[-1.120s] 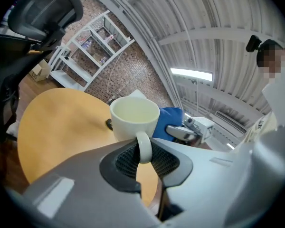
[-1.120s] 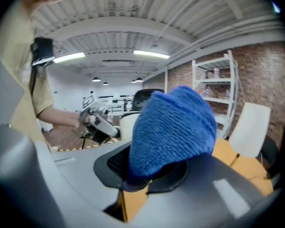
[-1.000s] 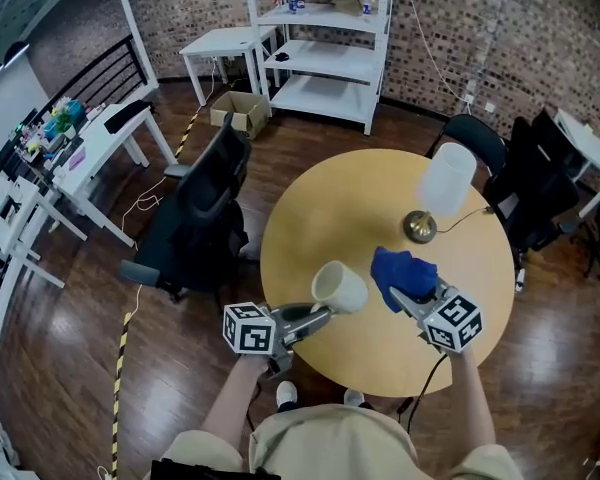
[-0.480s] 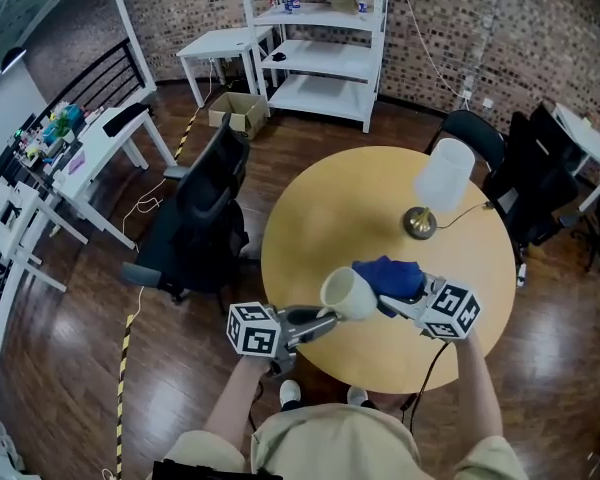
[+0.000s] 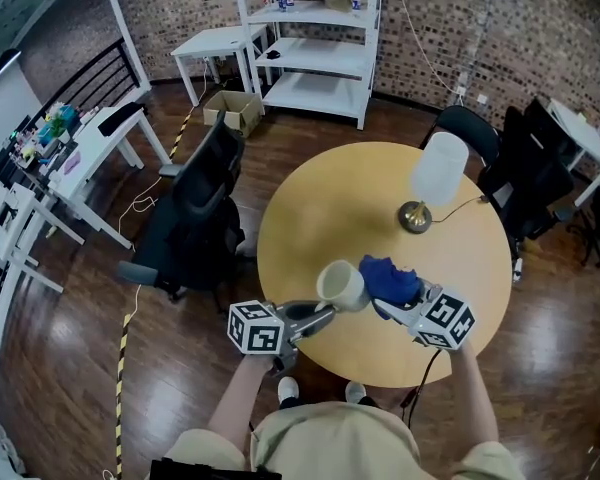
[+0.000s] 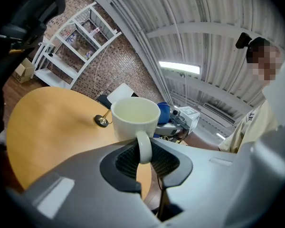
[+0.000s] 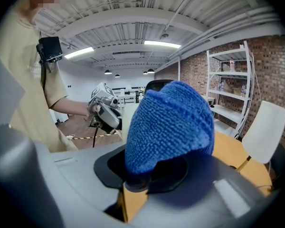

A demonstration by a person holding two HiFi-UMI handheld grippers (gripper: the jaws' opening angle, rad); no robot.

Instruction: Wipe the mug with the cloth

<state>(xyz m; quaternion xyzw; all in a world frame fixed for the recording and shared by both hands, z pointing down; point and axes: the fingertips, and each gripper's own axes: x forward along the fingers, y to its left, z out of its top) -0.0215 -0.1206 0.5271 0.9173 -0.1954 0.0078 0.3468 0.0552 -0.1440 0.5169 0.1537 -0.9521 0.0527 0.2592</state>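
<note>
Wooden table (image 5: pixel 330 208) below me: over its near edge my left hand-held gripper (image 5: pixel 320 315) pinches the mug (image 5: pixel 341 286) by its handle to steady it. My right hand-held gripper (image 5: pixel 388 306) squeezes the cloth (image 5: pixel 388 278) just beside, ready to wipe.

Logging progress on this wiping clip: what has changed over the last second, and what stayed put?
The right gripper carried the blue cloth leftward until it meets the side of the white mug; earlier a gap separated them. Unchanged: its tongs shut on the cloth, the left gripper clamping the mug's handle, the lamp.
</note>
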